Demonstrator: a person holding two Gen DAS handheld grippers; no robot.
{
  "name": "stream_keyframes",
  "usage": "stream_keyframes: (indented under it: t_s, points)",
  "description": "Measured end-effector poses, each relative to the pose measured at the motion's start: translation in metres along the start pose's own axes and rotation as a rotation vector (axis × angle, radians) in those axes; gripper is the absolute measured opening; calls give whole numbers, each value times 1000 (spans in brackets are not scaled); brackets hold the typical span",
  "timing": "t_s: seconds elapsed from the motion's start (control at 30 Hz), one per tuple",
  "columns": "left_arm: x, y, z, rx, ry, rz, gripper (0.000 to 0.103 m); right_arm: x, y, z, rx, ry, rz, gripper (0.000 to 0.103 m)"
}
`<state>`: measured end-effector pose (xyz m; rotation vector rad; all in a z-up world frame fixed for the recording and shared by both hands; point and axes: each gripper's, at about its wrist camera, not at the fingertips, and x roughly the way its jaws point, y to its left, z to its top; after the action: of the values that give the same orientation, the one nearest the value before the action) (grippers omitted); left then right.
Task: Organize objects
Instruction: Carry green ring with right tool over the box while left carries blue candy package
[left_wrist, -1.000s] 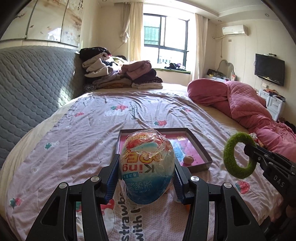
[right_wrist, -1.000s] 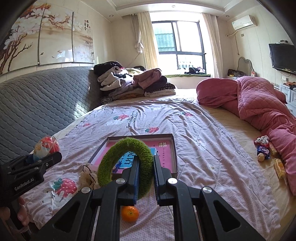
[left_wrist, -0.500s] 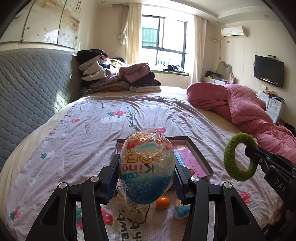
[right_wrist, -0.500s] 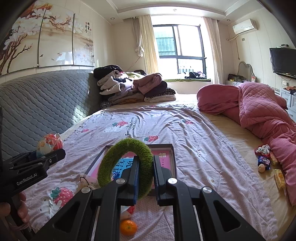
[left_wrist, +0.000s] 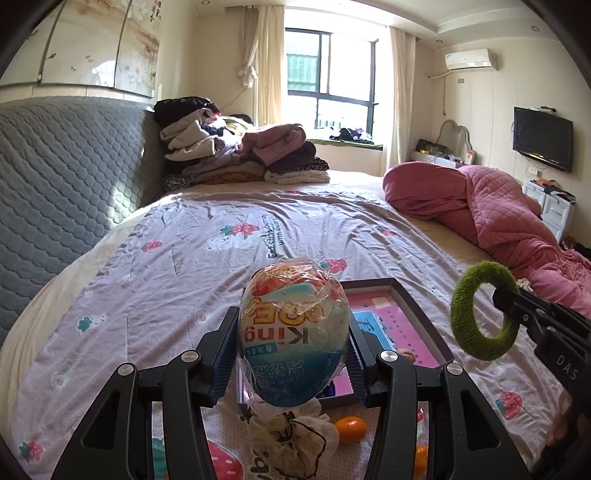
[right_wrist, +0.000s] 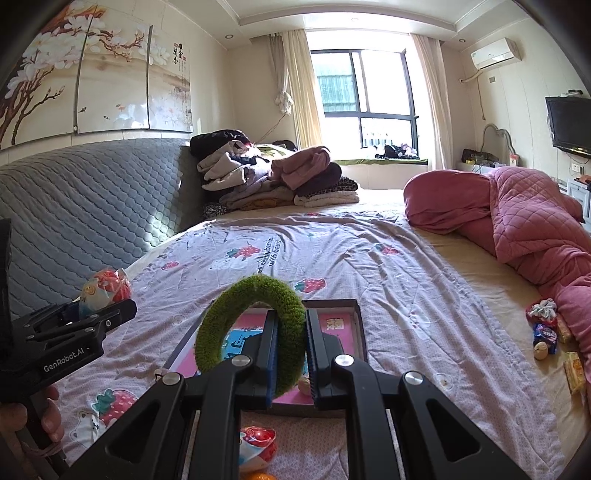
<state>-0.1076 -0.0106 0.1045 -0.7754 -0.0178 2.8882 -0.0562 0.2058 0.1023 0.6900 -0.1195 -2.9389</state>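
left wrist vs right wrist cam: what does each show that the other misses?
Left wrist only: cream drawstring pouch below the left gripper, which clamps a foil-wrapped egg-shaped toy pack.
Right wrist only: small snack packets beside the pink quilt.
Both: fuzzy green ring pinched in the right gripper, and the dark-framed pink tray.

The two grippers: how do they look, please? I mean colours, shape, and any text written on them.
Both are matte black handheld tools. The left gripper and the right gripper each have two angular linkage arms with cut-out openings, silver round bolts at the joints, and blue ribbed pads inside the fingers. White lettering "GenRobot.AI" marks the left body; "DAS" shows on the right. No cables or sleeves are visible.
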Motion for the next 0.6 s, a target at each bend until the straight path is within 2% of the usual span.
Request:
stream_keyframes:
  t_s: [0.6]
  points:
    - [53, 23, -19, -28, 69, 11, 53, 51, 5, -9, 6, 68, 18, 14]
